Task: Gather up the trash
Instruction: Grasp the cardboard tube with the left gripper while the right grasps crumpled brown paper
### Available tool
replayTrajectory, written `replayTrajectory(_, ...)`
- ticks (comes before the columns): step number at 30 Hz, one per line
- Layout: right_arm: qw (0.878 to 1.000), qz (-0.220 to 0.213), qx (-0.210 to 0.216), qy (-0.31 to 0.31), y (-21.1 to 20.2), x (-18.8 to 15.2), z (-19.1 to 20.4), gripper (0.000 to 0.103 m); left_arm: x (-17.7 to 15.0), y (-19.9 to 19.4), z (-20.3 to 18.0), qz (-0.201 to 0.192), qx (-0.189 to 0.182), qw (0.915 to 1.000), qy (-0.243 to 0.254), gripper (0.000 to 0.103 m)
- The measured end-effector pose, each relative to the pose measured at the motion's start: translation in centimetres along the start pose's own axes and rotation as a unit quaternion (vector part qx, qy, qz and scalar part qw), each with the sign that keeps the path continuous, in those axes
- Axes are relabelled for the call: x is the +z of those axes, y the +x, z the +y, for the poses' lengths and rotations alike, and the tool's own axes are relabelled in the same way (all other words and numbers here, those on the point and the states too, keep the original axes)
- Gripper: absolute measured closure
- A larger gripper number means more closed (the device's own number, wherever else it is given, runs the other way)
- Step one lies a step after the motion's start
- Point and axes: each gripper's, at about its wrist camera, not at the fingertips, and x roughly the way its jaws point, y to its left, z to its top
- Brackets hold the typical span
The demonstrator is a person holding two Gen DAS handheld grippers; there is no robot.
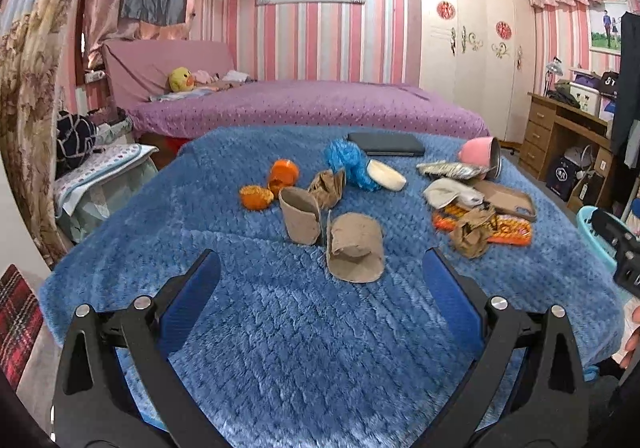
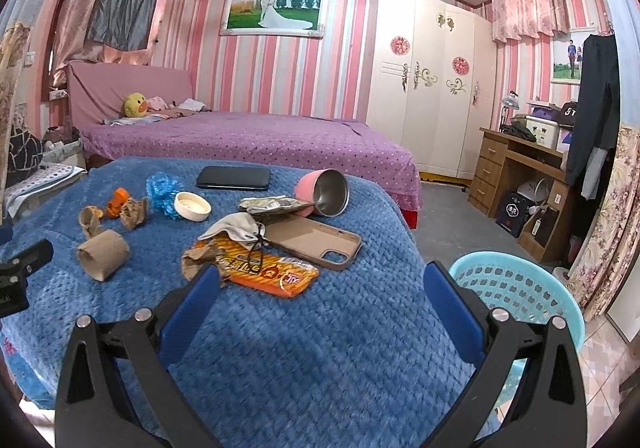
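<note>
Trash lies on a blue blanket (image 1: 280, 328): two cardboard tubes (image 1: 356, 248) (image 1: 300, 213), crumpled brown paper (image 1: 328, 187) (image 1: 472, 234), orange peel (image 1: 256, 196), a blue plastic wad (image 1: 348, 161), an orange snack wrapper (image 2: 268, 268), and a silver wrapper (image 2: 272, 204). My left gripper (image 1: 320, 276) is open, just short of the near tube. My right gripper (image 2: 322, 280) is open, with the snack wrapper's near edge between its fingers. A light blue basket (image 2: 516, 288) stands to the right of the blanket.
A tipped pink cup (image 2: 324, 191), a brown phone case (image 2: 316, 240), a grey cloth (image 2: 236, 228), a white lid (image 2: 193, 205) and a dark phone (image 2: 234, 177) also lie on the blanket. A purple bed (image 2: 240, 143) is behind. A wooden desk (image 2: 516, 171) is far right.
</note>
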Motion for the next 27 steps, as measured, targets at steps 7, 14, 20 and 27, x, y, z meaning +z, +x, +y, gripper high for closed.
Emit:
replayTrajectory(7, 1.0, 0.019, 0.017, -0.003, 2.9, -0.2, -0.2, 0.004, 0.1, 3.9, -0.2, 0.019, 0.014, 0.9997, 0.0, 0.005)
replayTrajectory(14, 0.999, 0.034, 0.04, 0.011, 5.3, -0.2, -0.5, 0.004, 1.2, 7.4, -0.5, 0.054, 0.001, 0.9984, -0.014, 0.005)
replayTrajectory(20, 0.999, 0.045, 0.001, -0.016, 6.2, -0.7, 0.2, 0.004, 1.4, 9.6, -1.7, 0.083, -0.025, 0.9963, -0.007, 0.006)
replayTrajectory(27, 0.997, 0.066, 0.04, -0.001, 6.8, -0.8, 0.2, 0.004, 0.8, 10.6, -2.5, 0.114, -0.064, 0.9914, -0.006, 0.059)
